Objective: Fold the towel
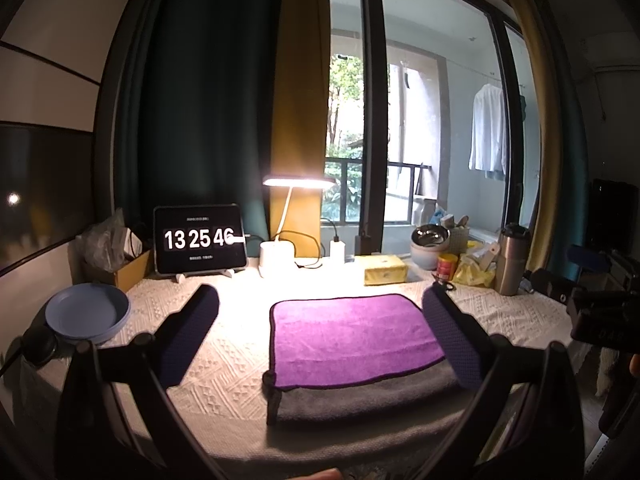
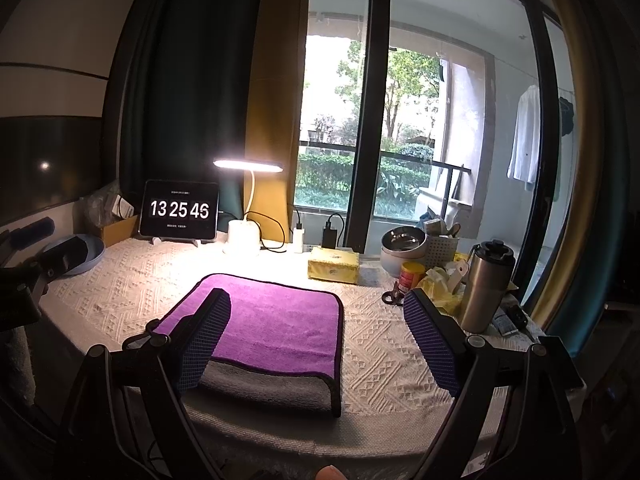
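A towel (image 1: pixel 352 340), purple on one side and grey on the other, lies folded on the white textured tablecloth; a grey strip shows along its near edge. It also shows in the right wrist view (image 2: pixel 280 328). My left gripper (image 1: pixel 320 304) is open and empty, held above the table's near edge, its fingers straddling the towel's left part. My right gripper (image 2: pixel 316 312) is open and empty, its left finger (image 2: pixel 204 336) over the towel's left side, its right finger (image 2: pixel 432 344) over bare cloth. The right gripper's body (image 1: pixel 600 316) shows at the right edge of the left wrist view.
A blue plate (image 1: pixel 86 312) sits at the left. At the back stand a tablet clock (image 1: pixel 200 238), a lit desk lamp (image 1: pixel 276 256) and a yellow tissue pack (image 1: pixel 384 270). A steel tumbler (image 2: pixel 484 288), red can (image 2: pixel 412 274), bowls and clutter stand right.
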Action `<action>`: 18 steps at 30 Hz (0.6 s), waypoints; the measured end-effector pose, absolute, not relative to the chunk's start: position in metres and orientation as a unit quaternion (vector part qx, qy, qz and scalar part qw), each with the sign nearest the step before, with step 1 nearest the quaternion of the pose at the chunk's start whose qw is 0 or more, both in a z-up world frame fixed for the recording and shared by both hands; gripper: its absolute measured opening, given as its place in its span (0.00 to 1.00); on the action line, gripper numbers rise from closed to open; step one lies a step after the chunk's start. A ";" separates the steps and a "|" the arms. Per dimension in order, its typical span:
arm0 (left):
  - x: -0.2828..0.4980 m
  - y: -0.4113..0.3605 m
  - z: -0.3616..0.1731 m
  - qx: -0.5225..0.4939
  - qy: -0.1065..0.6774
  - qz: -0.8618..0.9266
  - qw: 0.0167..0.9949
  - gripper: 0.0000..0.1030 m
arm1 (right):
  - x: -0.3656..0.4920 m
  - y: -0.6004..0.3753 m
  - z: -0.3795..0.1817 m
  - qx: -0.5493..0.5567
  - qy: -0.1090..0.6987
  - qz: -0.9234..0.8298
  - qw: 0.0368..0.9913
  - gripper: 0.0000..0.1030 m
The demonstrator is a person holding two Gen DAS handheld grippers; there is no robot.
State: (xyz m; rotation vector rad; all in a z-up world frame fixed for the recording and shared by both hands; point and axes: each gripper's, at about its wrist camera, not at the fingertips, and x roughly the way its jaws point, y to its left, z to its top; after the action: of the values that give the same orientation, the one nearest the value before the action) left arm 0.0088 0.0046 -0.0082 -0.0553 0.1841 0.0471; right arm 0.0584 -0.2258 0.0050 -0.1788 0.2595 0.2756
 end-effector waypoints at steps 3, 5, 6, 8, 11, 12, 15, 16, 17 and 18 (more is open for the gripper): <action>0.014 0.005 -0.010 -0.027 0.100 0.020 0.994 0.99 | 0.063 -0.226 0.002 -0.088 0.133 0.136 0.978 0.88; 0.019 0.006 -0.014 -0.028 0.109 0.017 0.994 0.99 | 0.066 -0.226 -0.001 -0.087 0.138 0.135 0.977 0.88; 0.022 0.006 -0.016 -0.029 0.115 0.016 0.993 0.99 | 0.068 -0.226 -0.002 -0.087 0.141 0.135 0.977 0.88; 0.027 0.007 -0.021 -0.029 0.124 0.016 0.992 0.99 | 0.072 -0.227 -0.005 -0.087 0.147 0.133 0.976 0.88; 0.035 0.006 -0.030 -0.029 0.140 0.013 0.990 0.99 | 0.079 -0.228 -0.012 -0.085 0.159 0.133 0.975 0.88; 0.039 0.006 -0.033 -0.029 0.146 0.011 0.989 0.99 | 0.082 -0.228 -0.015 -0.085 0.163 0.133 0.974 0.88; 0.048 0.004 -0.043 -0.027 0.166 0.009 0.986 0.99 | 0.089 -0.229 -0.022 -0.086 0.175 0.135 0.971 0.88; 0.051 0.004 -0.046 -0.026 0.171 0.008 0.985 0.99 | 0.092 -0.229 -0.025 -0.086 0.179 0.136 0.971 0.88; 0.055 0.003 -0.050 -0.025 0.177 0.007 0.984 0.99 | 0.094 -0.229 -0.028 -0.086 0.183 0.136 0.970 0.88; 0.058 0.003 -0.052 -0.025 0.182 0.007 0.983 0.99 | 0.096 -0.228 -0.030 -0.086 0.185 0.137 0.969 0.88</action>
State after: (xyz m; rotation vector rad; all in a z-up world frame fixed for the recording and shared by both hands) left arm 0.0577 0.0027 -0.0521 -0.0494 0.3661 0.0142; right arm 0.0960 -0.2284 -0.0301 -0.1735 0.3743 0.2759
